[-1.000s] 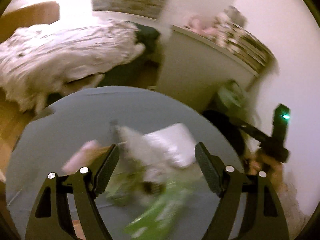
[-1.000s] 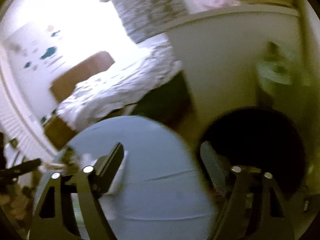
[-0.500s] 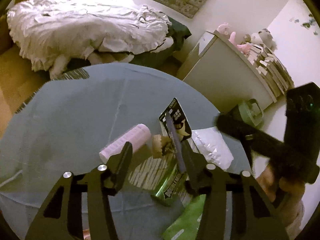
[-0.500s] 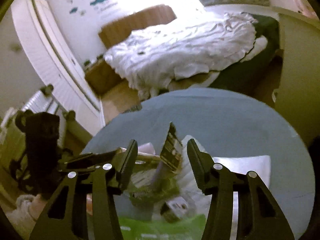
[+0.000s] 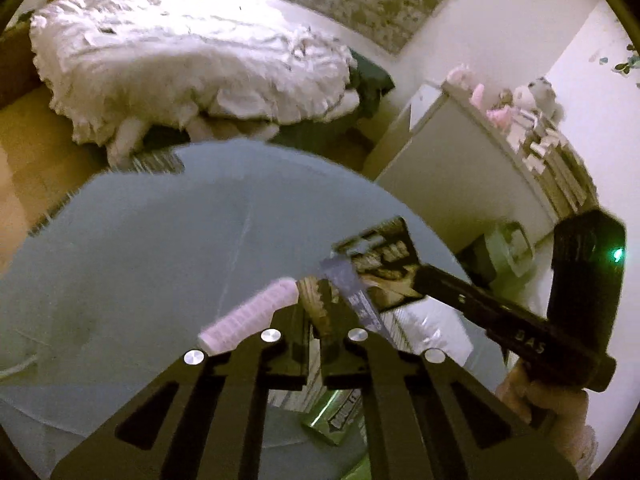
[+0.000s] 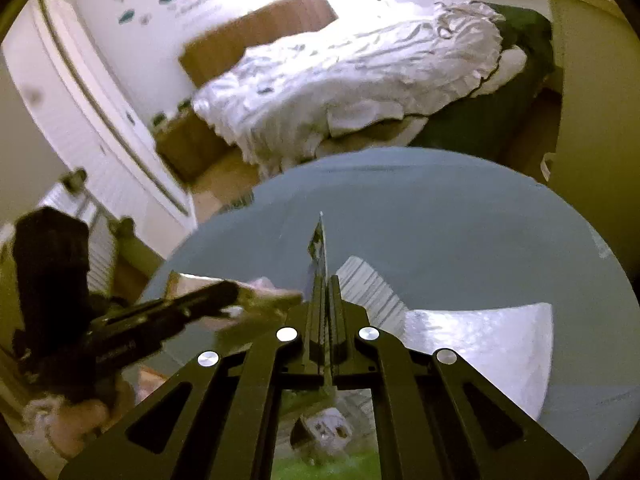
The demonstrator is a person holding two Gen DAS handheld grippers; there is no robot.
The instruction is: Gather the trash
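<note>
Trash lies on a round table under a grey-blue cloth [image 5: 140,248]. My left gripper [image 5: 316,314] is shut on a small tan crumpled scrap [image 5: 310,294]; a pink ribbed roll [image 5: 248,318] lies just to its left. From the right, my right gripper [image 5: 420,276] reaches in, shut on a black printed card pack [image 5: 384,252]. In the right wrist view that pack [image 6: 320,246] stands edge-on in my right gripper [image 6: 325,284]. My left gripper [image 6: 236,292] comes in from the left with the tan scrap [image 6: 272,300].
A white padded mailer [image 6: 480,340], striped paper [image 6: 368,288], a green packet [image 5: 336,420] and a small box [image 6: 324,428] lie near the grippers. Behind the table are a bed with a white duvet [image 5: 180,60] and a cabinet [image 5: 460,168]. A hand [image 5: 548,396] holds the right gripper.
Both grippers have shut: the left on the tan scrap, the right on the card pack. The right gripper swung in from the table's side towards the trash pile.
</note>
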